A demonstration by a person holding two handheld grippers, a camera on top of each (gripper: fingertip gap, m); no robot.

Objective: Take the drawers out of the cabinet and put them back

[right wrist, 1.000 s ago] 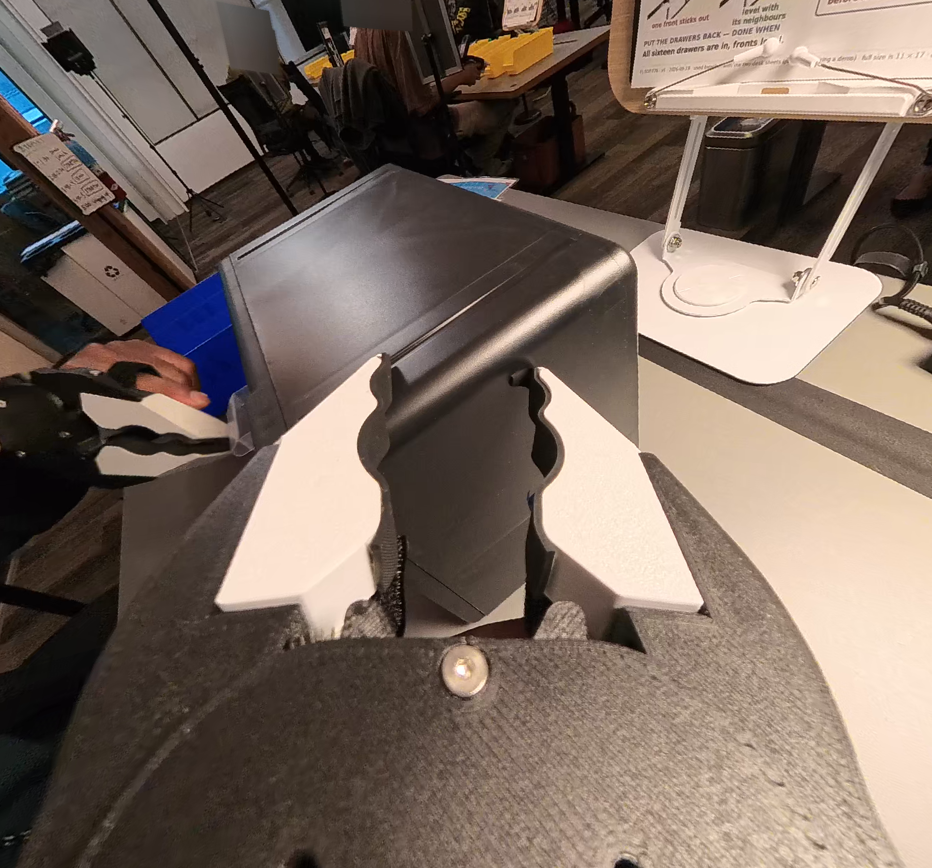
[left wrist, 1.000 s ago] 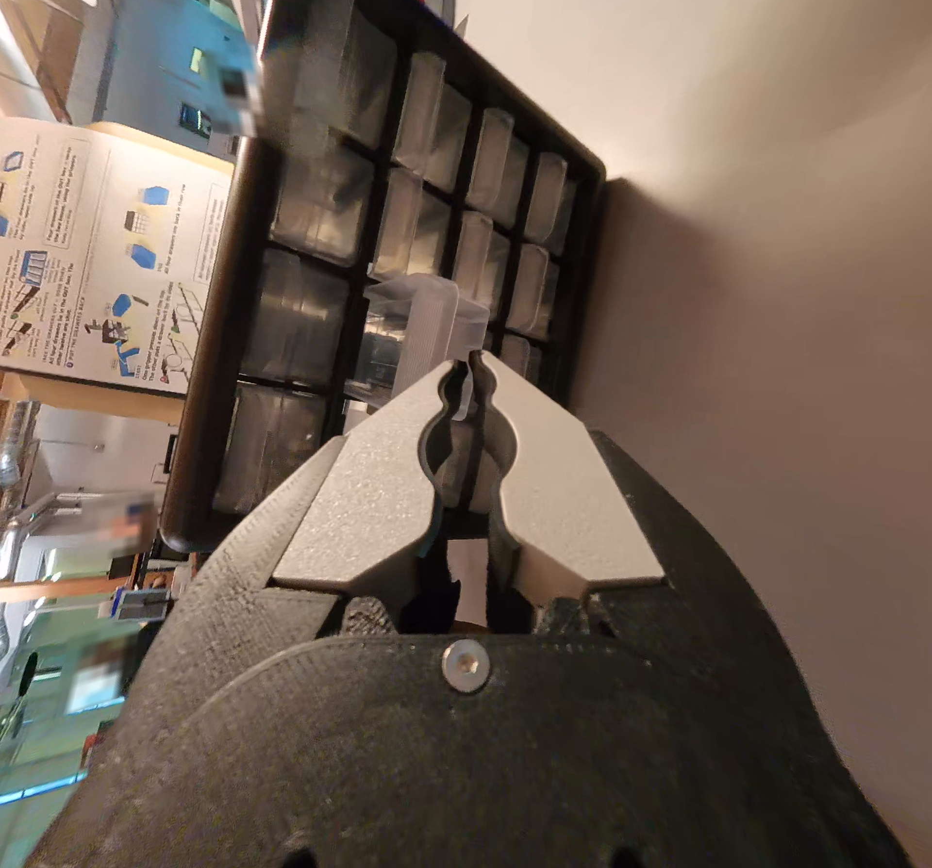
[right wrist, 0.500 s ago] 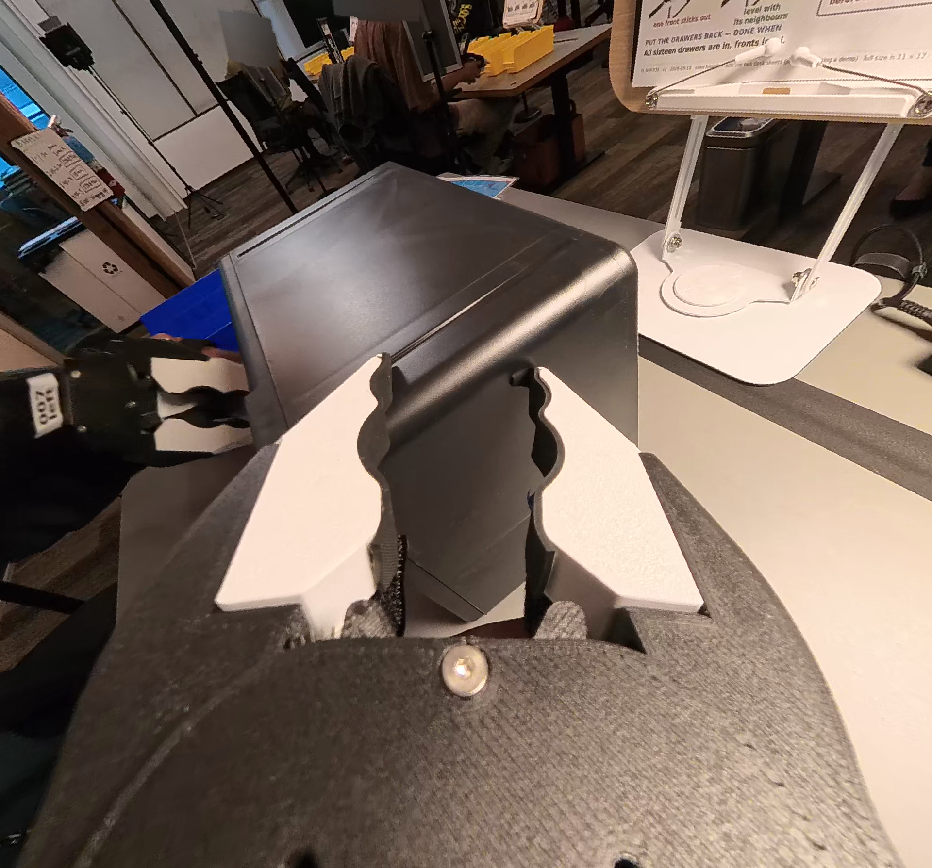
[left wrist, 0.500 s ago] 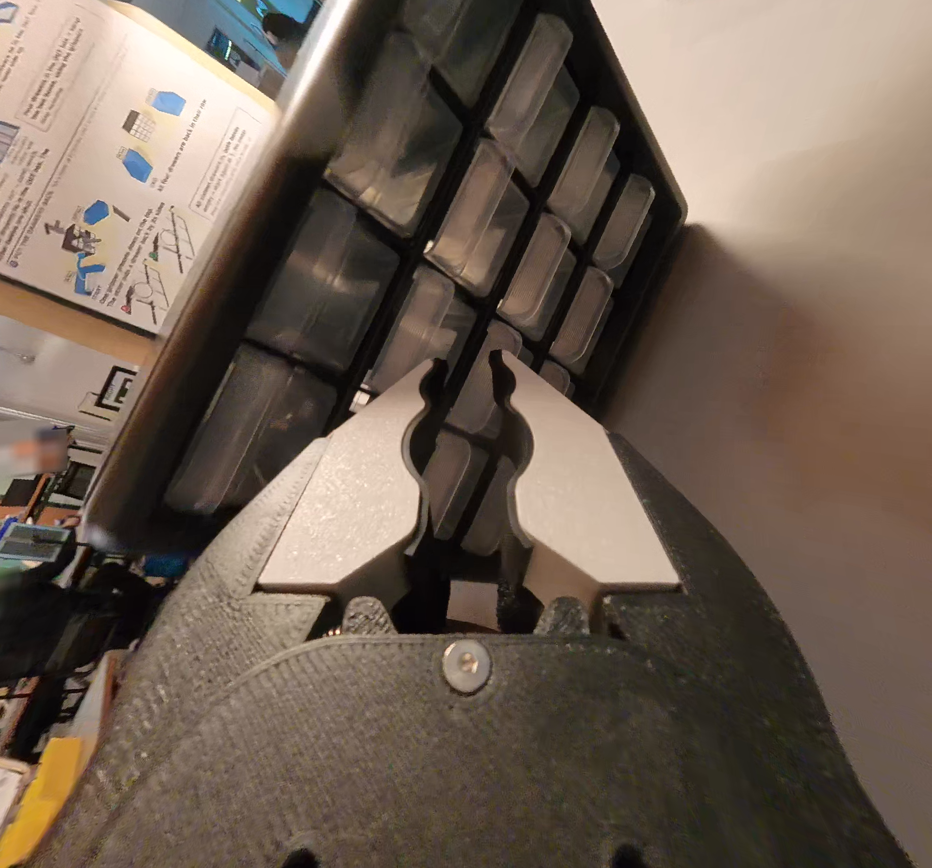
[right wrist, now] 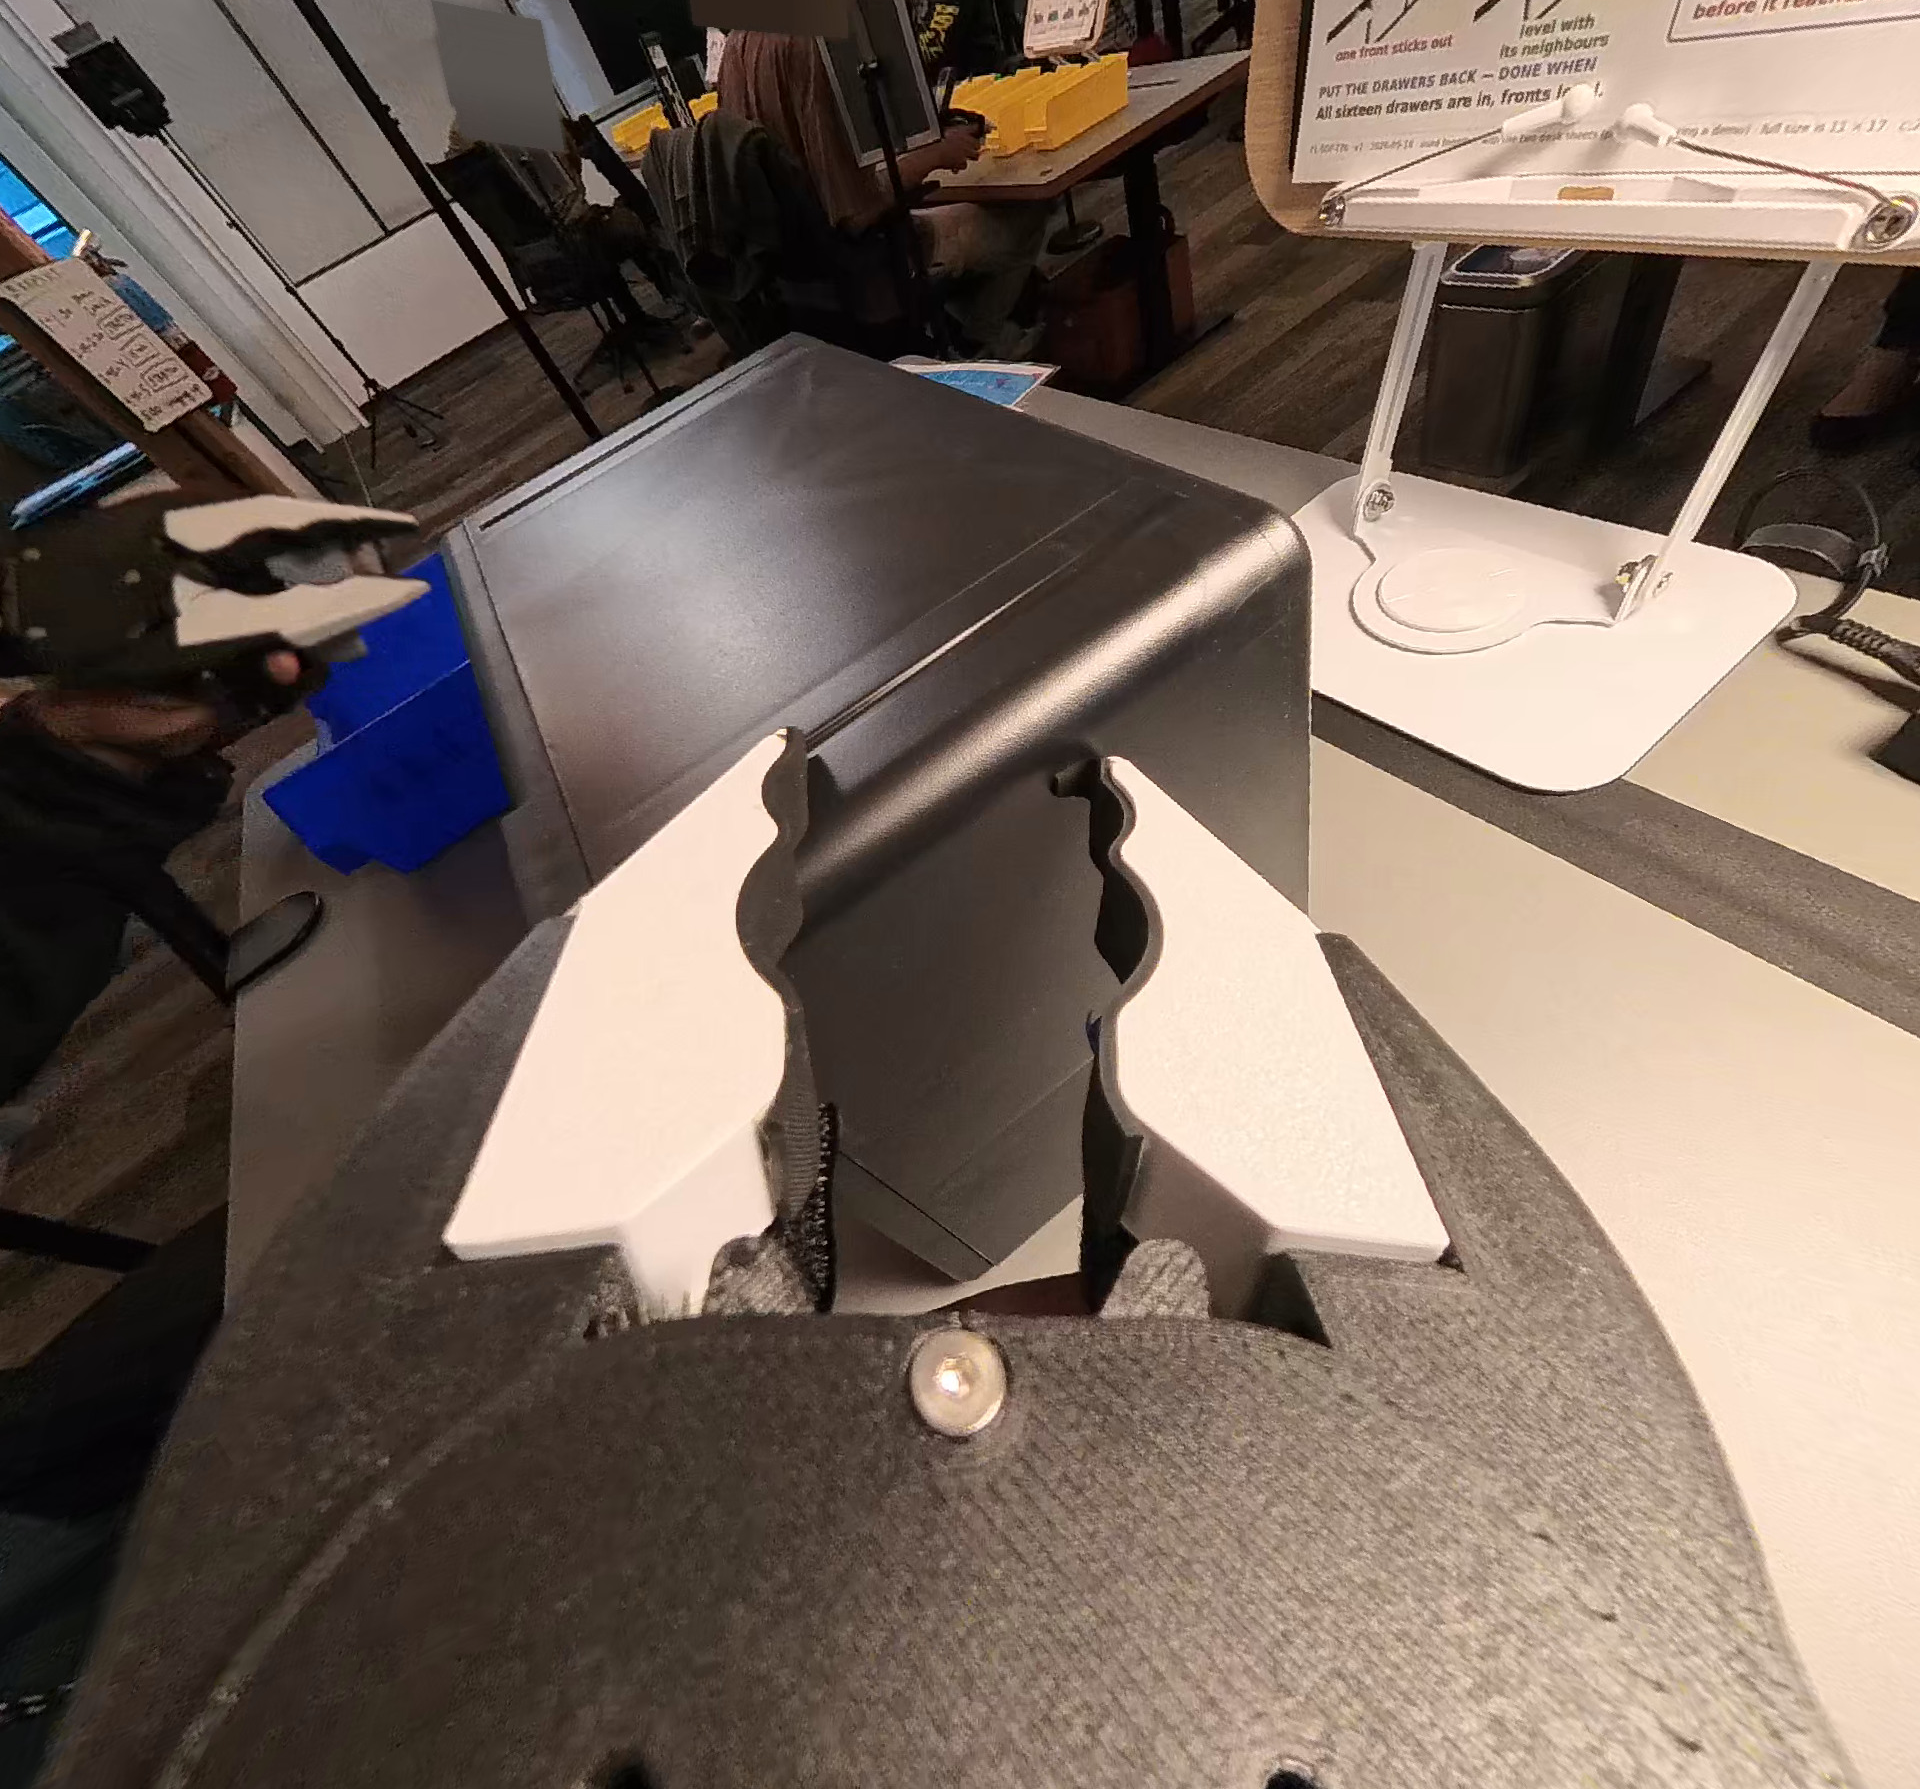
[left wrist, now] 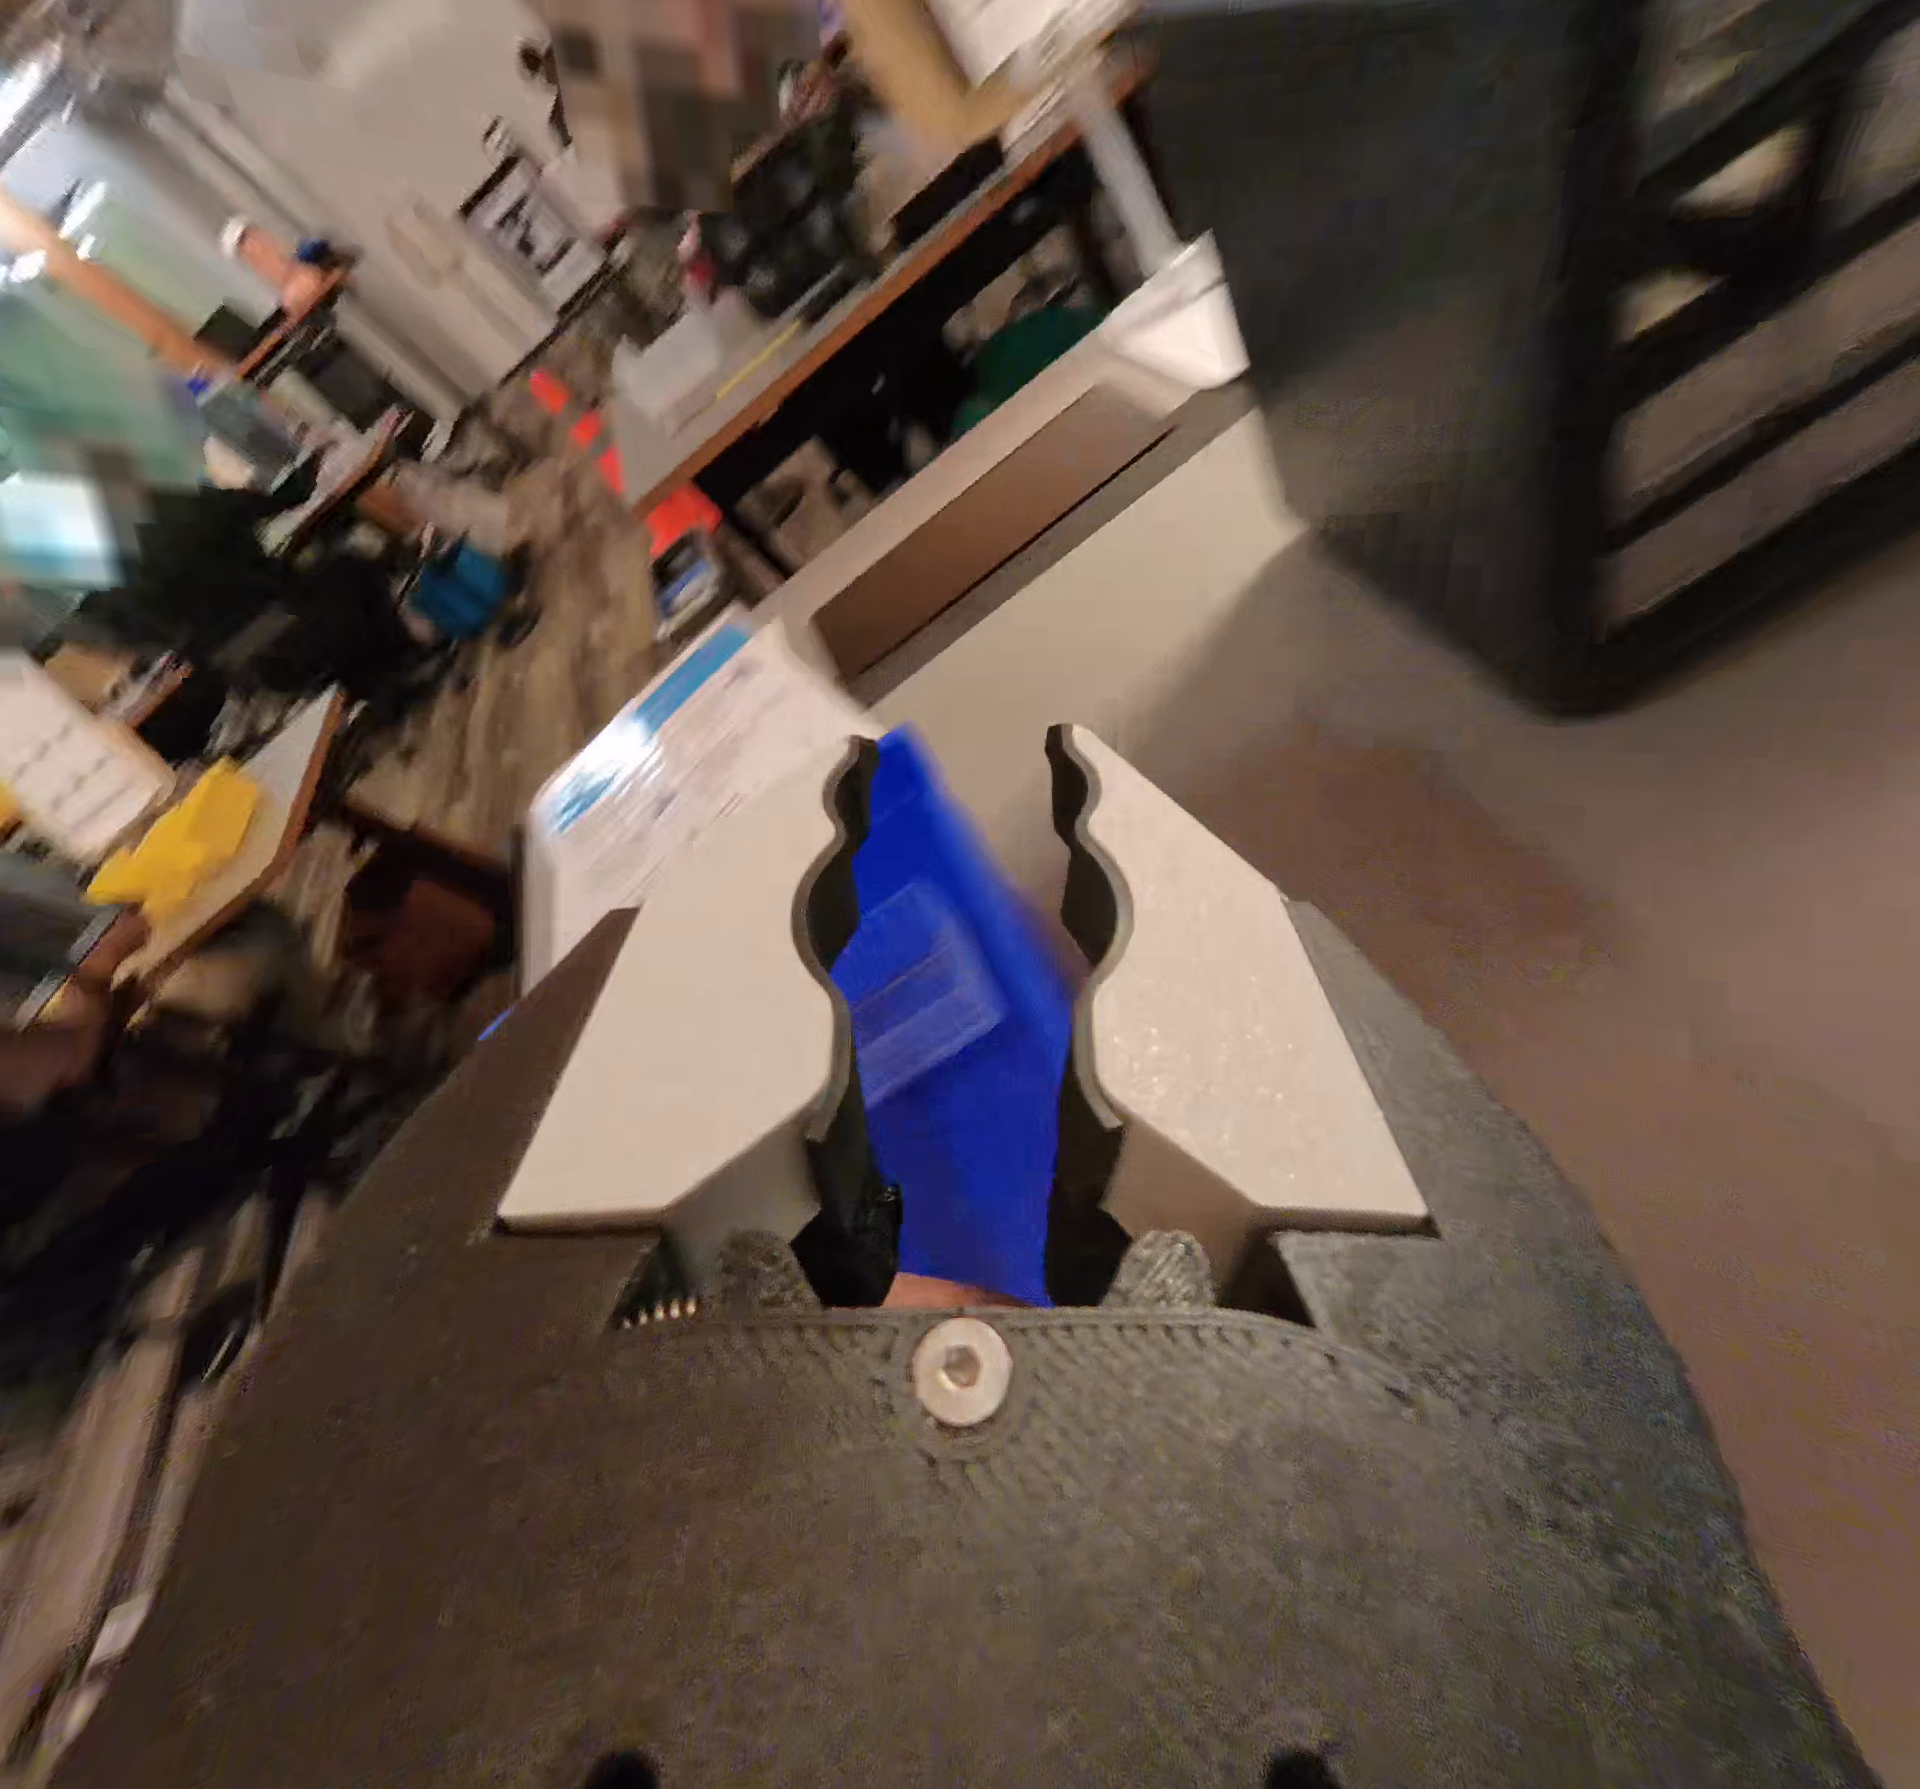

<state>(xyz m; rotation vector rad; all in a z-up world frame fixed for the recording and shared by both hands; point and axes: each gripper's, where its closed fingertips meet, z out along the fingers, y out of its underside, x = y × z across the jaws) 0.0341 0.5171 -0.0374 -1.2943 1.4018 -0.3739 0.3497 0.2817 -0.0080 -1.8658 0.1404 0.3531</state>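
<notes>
The left gripper (left wrist: 951,752), earlier pinching a drawer at the cabinet (right wrist: 883,596), is now hovering open and bare over the blue bin (left wrist: 956,1012). The right gripper (right wrist: 940,773) is still gaping wide around the cabinet's rear corner, above a grey table (right wrist: 1558,1064) in a busy office.

My tongs (right wrist: 940,773) have matt, finely grained white plastic fingers (right wrist: 644,1033) on a rough black printed body, the cabinet (right wrist: 883,596) is matt black finely textured plastic, the bin (right wrist: 405,752) glossy blue plastic, the counter (right wrist: 1662,1168) smooth matt grey.
</notes>
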